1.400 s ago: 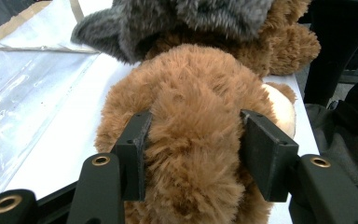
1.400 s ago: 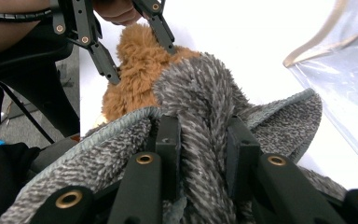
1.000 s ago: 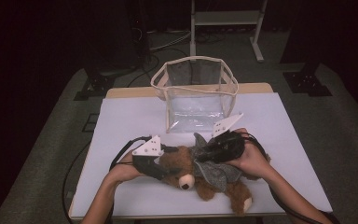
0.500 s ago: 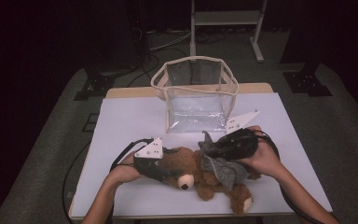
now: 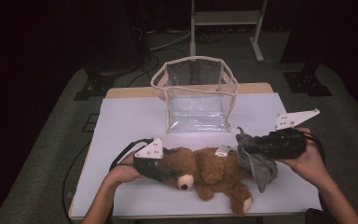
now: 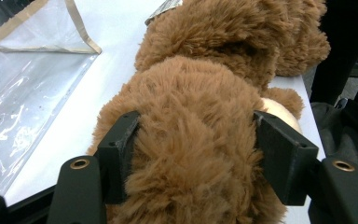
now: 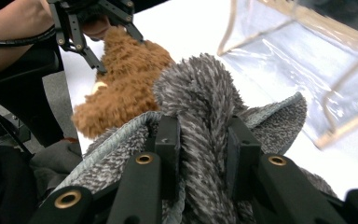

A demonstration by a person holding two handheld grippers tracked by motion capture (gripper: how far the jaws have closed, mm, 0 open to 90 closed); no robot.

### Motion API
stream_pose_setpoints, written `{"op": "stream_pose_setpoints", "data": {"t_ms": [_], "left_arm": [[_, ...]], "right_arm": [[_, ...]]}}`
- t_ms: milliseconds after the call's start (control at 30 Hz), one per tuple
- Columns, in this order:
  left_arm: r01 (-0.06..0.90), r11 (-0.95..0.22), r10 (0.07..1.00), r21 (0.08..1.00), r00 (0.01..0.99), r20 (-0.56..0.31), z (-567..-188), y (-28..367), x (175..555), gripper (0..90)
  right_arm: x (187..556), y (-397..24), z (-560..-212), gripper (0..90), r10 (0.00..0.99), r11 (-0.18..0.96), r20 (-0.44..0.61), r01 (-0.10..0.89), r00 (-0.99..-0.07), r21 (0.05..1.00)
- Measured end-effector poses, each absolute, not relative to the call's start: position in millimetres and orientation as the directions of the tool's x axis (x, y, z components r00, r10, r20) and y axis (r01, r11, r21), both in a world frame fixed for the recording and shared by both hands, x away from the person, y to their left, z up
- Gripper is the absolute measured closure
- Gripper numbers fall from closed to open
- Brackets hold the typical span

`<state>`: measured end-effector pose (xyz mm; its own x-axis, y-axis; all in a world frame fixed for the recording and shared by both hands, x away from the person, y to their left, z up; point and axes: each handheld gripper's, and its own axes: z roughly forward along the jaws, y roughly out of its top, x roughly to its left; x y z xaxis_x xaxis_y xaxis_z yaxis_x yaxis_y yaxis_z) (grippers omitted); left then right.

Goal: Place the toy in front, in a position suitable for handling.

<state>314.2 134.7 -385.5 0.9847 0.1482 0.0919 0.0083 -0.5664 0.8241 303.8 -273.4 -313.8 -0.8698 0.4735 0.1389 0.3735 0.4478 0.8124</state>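
A brown teddy bear lies on its back across the front of the white table, head to the left. My left gripper is shut on the bear's head; its jaws have just been closing and now press into the fur on both sides. My right gripper is shut on a grey knitted cloth, which hangs at the bear's right end. In the right gripper view the pads pinch a fold of the cloth, with the bear beyond.
A clear plastic bag with beige trim stands open at the back middle of the table. A white tag sticks out of the bear. Metal stand legs rise behind the table. Dark floor surrounds it.
My right gripper has moved right and slightly up with the grey cloth, drawing it off the bear's body. The left hand has stayed on the bear's head.
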Motion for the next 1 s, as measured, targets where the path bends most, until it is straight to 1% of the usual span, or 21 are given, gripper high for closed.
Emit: {"op": "stream_pose_setpoints", "data": {"t_ms": [67, 167, 367, 500, 600, 700, 800, 1000], "left_arm": [[0.006, -0.569, 0.146, 0.822, 0.985, 0.094, -385, 134, 314, 36.1], [0.002, -0.570, 0.146, 0.821, 0.984, 0.099, -385, 134, 314, 36.0], [-0.005, -0.576, 0.143, 0.817, 0.984, 0.107, -384, 133, 312, 36.0], [-0.007, -0.578, 0.141, 0.816, 0.984, 0.108, -384, 134, 311, 36.0], [-0.003, -0.576, 0.144, 0.817, 0.984, 0.104, -385, 134, 311, 35.8], [-0.002, -0.572, 0.142, 0.820, 0.985, 0.101, -385, 135, 311, 35.8], [-0.003, -0.572, 0.140, 0.820, 0.985, 0.101, -385, 136, 312, 35.7], [0.003, -0.559, 0.140, 0.829, 0.986, 0.090, -386, 136, 313, 35.4]], "right_arm": [[304, -275, -315, 69.7, 0.480, 0.454, 0.141, 0.382, -0.866, 0.805], [307, -266, -324, 69.7, 0.468, 0.481, 0.134, 0.379, -0.874, 0.790], [321, -231, -343, 69.7, 0.419, 0.526, 0.151, 0.375, -0.895, 0.764], [328, -206, -347, 69.7, 0.377, 0.530, 0.154, 0.350, -0.913, 0.773], [328, -196, -349, 69.7, 0.361, 0.548, 0.142, 0.333, -0.922, 0.768], [326, -204, -349, 69.7, 0.370, 0.542, 0.145, 0.340, -0.918, 0.769], [320, -221, -352, 69.7, 0.402, 0.530, 0.150, 0.363, -0.903, 0.766], [306, -267, -364, 69.8, 0.476, 0.447, 0.200, 0.431, -0.856, 0.784]]}}
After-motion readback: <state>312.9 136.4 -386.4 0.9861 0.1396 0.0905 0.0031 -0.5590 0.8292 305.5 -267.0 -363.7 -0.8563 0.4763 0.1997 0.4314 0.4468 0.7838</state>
